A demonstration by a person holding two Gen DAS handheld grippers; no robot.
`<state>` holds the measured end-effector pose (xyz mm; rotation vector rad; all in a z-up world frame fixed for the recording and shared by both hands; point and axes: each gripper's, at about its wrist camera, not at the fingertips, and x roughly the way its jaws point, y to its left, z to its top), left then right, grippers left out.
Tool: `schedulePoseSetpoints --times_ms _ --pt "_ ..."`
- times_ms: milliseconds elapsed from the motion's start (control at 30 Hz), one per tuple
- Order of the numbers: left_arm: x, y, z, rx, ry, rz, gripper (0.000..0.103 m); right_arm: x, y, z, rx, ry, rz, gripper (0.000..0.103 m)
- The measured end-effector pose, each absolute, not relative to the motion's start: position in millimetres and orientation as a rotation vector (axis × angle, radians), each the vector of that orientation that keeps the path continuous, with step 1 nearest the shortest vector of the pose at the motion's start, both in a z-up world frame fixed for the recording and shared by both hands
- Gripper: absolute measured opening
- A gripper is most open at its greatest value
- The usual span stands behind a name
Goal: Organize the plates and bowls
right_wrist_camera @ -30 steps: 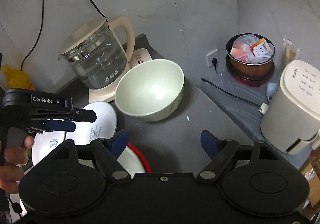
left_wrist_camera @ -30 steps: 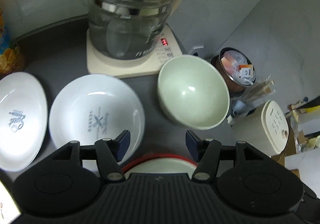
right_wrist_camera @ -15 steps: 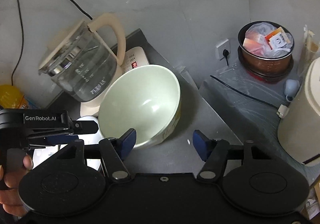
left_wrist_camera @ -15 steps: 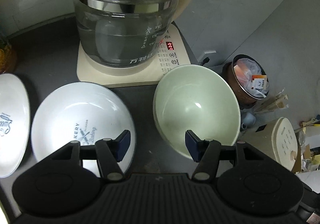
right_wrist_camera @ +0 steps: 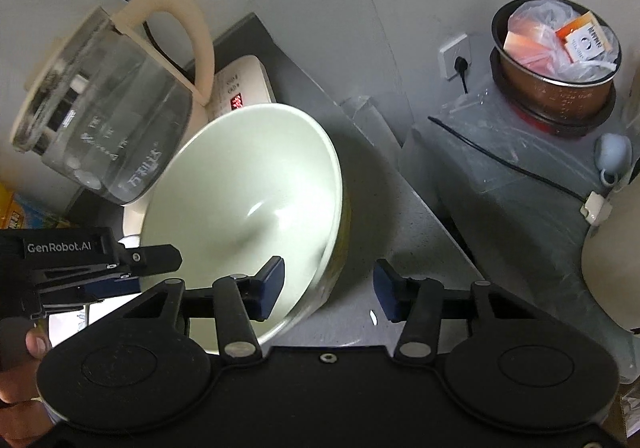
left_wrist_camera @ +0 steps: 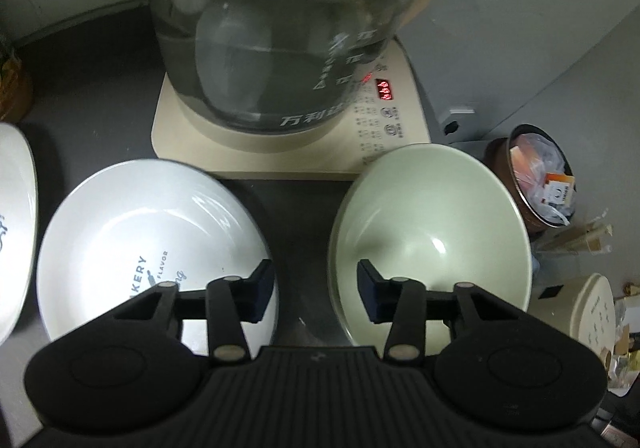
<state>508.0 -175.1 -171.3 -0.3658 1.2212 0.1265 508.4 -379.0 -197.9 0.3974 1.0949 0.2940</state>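
A pale green bowl point(left_wrist_camera: 432, 232) sits on the dark counter, right of a white bowl with blue lettering point(left_wrist_camera: 144, 240). A second white dish point(left_wrist_camera: 16, 232) shows at the far left edge. My left gripper point(left_wrist_camera: 316, 290) is open, its jaws straddling the gap between the two bowls, the right pad over the green bowl's near left rim. In the right wrist view the green bowl point(right_wrist_camera: 248, 200) fills the middle. My right gripper point(right_wrist_camera: 329, 290) is open, its jaws either side of the bowl's right rim. The left gripper point(right_wrist_camera: 120, 268) appears there at the bowl's left, held by a hand.
A glass kettle point(left_wrist_camera: 276, 20) on a cream base with a red display point(left_wrist_camera: 386, 90) stands just behind the bowls. Off the counter's right edge lie a brown pot of packets point(right_wrist_camera: 556, 52), a wall socket with cable point(right_wrist_camera: 456, 56) and a cream appliance point(left_wrist_camera: 592, 312).
Both grippers have moved forward and closed in on the green bowl, which looms larger. The red-rimmed dish under the left gripper has passed out of view. Both grippers stay open.
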Motion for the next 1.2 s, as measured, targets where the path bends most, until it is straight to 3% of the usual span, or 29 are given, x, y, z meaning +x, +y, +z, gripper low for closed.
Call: schedulePoseSetpoints --times_ms 200,267,367,1200 --pt "512.6 -181.4 -176.0 -0.333 1.208 0.156 0.034 518.0 -372.9 -212.9 0.411 1.141 0.308 0.028" --pt "515.9 -181.9 -179.8 -0.368 1.232 0.138 0.018 519.2 -371.2 -216.2 0.425 1.138 0.315 0.021" --pt "516.6 -185.4 -181.5 -0.379 1.248 0.137 0.009 519.2 -372.3 -216.2 0.433 1.134 0.314 0.019" --pt "459.5 -172.3 -97.5 -0.408 1.076 0.007 0.009 454.6 -382.8 -135.4 0.465 0.956 0.306 0.017"
